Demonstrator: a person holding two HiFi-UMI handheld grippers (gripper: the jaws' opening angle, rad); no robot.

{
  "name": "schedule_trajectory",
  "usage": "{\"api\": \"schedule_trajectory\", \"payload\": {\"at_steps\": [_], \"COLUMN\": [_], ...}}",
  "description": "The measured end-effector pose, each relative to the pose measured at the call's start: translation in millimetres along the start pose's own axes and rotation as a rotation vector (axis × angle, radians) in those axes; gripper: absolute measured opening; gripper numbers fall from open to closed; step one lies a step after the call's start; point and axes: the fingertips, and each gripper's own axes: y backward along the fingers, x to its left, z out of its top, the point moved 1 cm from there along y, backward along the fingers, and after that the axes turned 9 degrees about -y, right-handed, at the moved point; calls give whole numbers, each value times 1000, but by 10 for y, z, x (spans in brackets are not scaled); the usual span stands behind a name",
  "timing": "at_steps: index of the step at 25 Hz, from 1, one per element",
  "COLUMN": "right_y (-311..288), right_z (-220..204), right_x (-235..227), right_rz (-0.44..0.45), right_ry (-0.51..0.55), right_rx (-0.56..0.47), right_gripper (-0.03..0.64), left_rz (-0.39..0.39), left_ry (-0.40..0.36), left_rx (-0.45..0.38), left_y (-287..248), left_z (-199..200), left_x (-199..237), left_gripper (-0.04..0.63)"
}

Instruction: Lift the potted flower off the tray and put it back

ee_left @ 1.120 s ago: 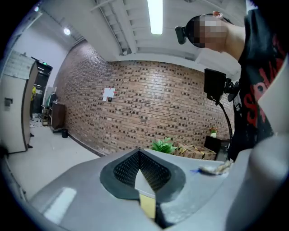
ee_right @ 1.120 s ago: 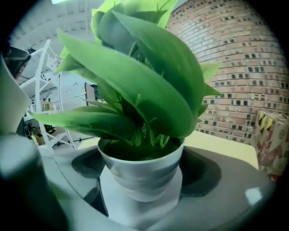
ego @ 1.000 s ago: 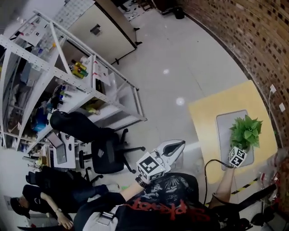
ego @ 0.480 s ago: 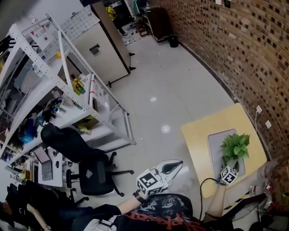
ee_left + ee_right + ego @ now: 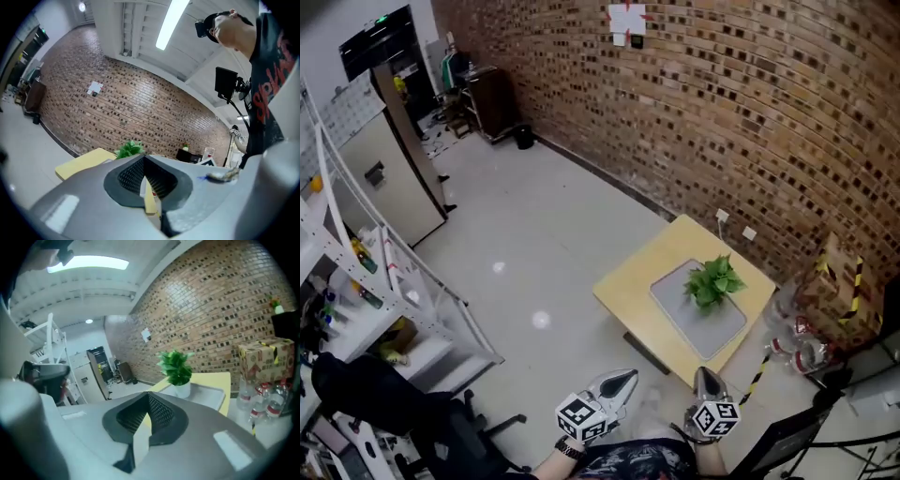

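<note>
The potted flower (image 5: 712, 281), green leaves in a small white pot, stands upright on the grey tray (image 5: 675, 302) on the yellow table (image 5: 628, 286). Both grippers are low in the head view, near my body and well short of the table. My left gripper (image 5: 623, 378) is shut and empty, its jaws meeting at the tips (image 5: 144, 159); the flower (image 5: 130, 149) shows far beyond them. My right gripper (image 5: 704, 374) is shut too, with nothing between its jaws (image 5: 149, 398). It points at the flower (image 5: 177, 367) and tray (image 5: 208, 397) ahead.
A brick wall (image 5: 722, 112) runs behind the table. A taped cardboard box (image 5: 834, 291) and water bottles (image 5: 787, 330) sit to the table's right. White shelving (image 5: 366, 281) and an office chair (image 5: 375, 403) stand at the left across bare floor.
The right gripper has left the pot, pulled back toward my body and shut. The head view has swung from the shelving to the brick wall and table. The flower stays on the tray.
</note>
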Motion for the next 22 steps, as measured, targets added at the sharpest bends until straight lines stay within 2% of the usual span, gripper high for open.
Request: {"api": "schedule_trajectory", "payload": {"at_steps": [3, 6, 10, 13, 15, 17, 22], "right_y": [172, 237, 145, 124, 143, 213, 443], "right_z": [145, 237, 389, 571, 689, 776, 852], "right_x": [667, 1018, 1186, 1273, 1281, 1231, 1030], "right_rz": [123, 208, 307, 370, 389, 385, 357], "right_ry": [137, 230, 259, 295, 298, 278, 226], "right_rx": [10, 20, 2, -7, -15, -23, -32], "right_gripper": [0, 0, 0, 0, 0, 0, 0], "left_rz": [-75, -115, -102, -66, -54, -49, -78], "left_ry": [7, -6, -50, 21, 51, 27, -5], "left_rx": [21, -8, -33, -100, -149, -170, -154], "left_y": [30, -2, -68, -75, -106, -171, -288], "left_z": [-19, 126, 290, 431, 529, 501, 391], "left_x": [-170, -396, -562, -585, -602, -620, -796], "left_gripper": [3, 3, 3, 3, 3, 3, 3]}}
